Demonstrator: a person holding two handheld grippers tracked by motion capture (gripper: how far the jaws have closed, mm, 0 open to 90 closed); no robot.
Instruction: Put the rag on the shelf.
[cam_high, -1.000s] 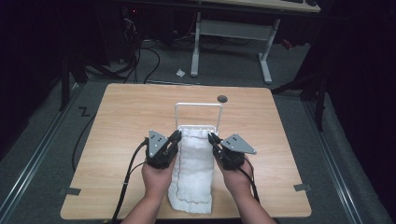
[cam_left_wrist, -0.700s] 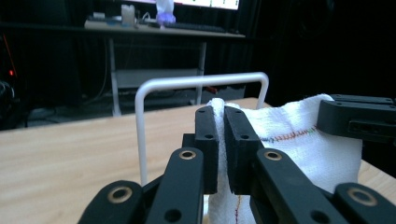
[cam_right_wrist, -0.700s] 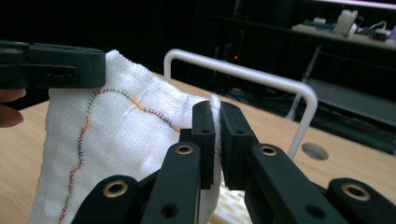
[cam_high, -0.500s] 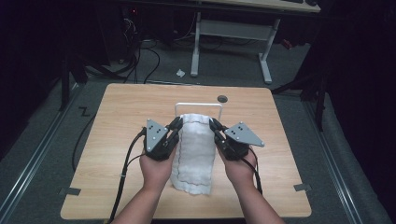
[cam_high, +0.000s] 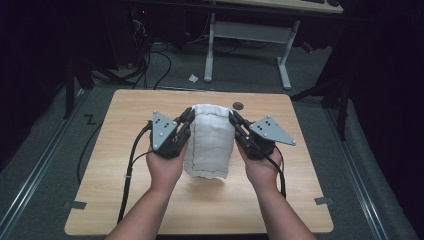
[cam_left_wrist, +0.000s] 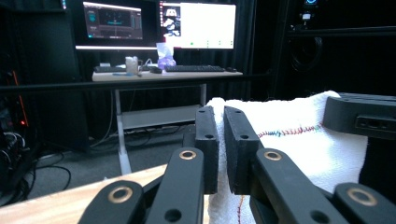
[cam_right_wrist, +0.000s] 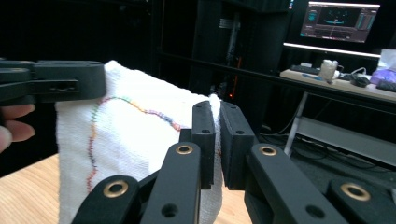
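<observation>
High view showed the left claw (cam_high: 189, 116) and right claw (cam_high: 233, 117) each pinching a top corner of the white towel (cam_high: 211, 142) above the surface (cam_high: 115, 150).

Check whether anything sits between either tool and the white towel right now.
Nothing does. The left tool is shut on the towel at one top corner, and the right tool is shut on the other corner, cloth pinched between its jaws. The towel hangs between them above the table.
</observation>
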